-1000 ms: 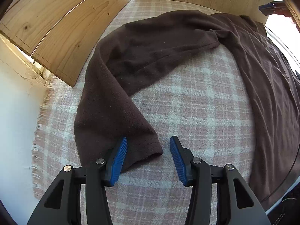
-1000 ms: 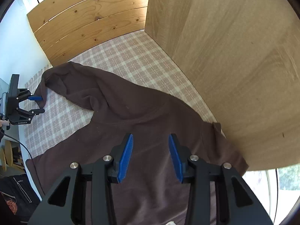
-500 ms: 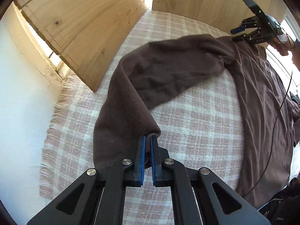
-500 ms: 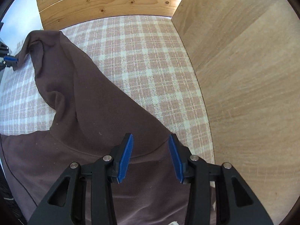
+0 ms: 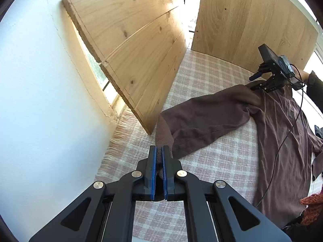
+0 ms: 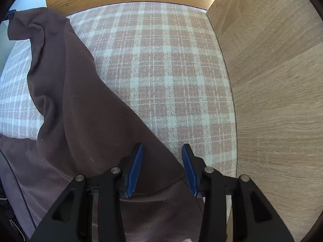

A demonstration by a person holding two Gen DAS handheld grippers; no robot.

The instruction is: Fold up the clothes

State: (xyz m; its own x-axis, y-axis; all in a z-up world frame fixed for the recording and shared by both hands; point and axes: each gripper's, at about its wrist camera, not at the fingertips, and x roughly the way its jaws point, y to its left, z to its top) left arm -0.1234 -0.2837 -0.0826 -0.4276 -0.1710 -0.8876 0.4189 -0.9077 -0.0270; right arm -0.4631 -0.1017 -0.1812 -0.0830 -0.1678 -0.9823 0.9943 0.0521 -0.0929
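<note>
Your left gripper (image 5: 159, 157) is clamped on the cuff of the brown sweater (image 5: 278, 133), which lies across the checked blanket (image 5: 212, 167). Your right gripper (image 6: 162, 167) stands open, holding nothing, over the shoulder. Judged step: sleeve fold; next, carry the cuff right, across the body.

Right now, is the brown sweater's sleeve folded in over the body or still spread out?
Still spread out: the sleeve stretches sideways across the plaid blanket, its cuff pinched and lifted in the left gripper.
</note>
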